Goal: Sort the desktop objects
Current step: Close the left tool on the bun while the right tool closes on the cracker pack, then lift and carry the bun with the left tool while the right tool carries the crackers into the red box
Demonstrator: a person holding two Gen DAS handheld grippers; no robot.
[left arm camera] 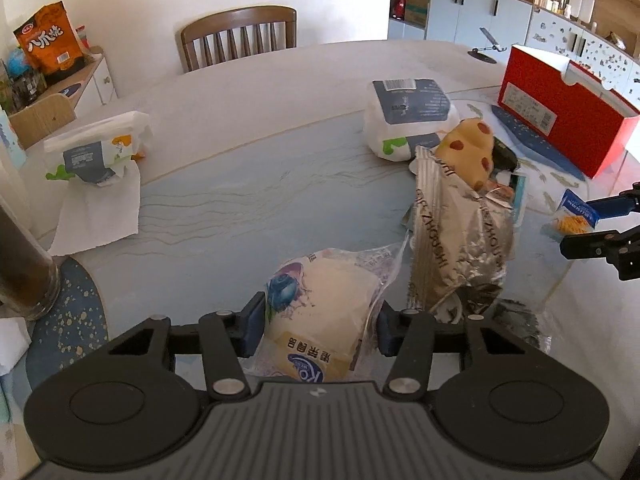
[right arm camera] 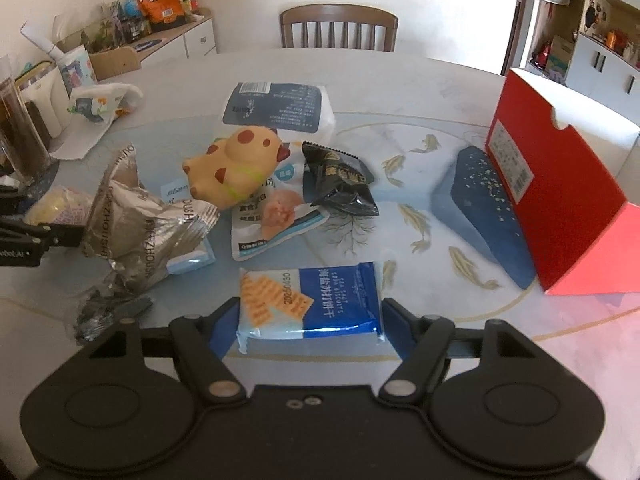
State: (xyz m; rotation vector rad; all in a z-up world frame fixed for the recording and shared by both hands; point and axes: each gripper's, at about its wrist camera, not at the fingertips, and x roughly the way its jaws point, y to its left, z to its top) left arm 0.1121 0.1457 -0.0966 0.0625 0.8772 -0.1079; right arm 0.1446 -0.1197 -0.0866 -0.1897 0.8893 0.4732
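I found sorting barely begun: my left tool (left arm camera: 320, 322) clamped the bread pack (left arm camera: 320, 312), my right tool (right arm camera: 310, 320) gripped the biscuit pack (right arm camera: 310, 302) low over the worktop (right arm camera: 460, 332), the red box (right arm camera: 560, 184) stood apparently unfilled, and other snacks remained heaped.

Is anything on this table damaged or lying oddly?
Yes. The silver foil bag is crumpled and looks torn open. The yellow spotted toy lies tipped on the snack packets rather than on the table. Paper trails from the opened tissue pack.

Home dining room, wooden chair (left arm camera: 239, 36), round table (left arm camera: 248, 92), cluttered cabinets (left arm camera: 476, 4)
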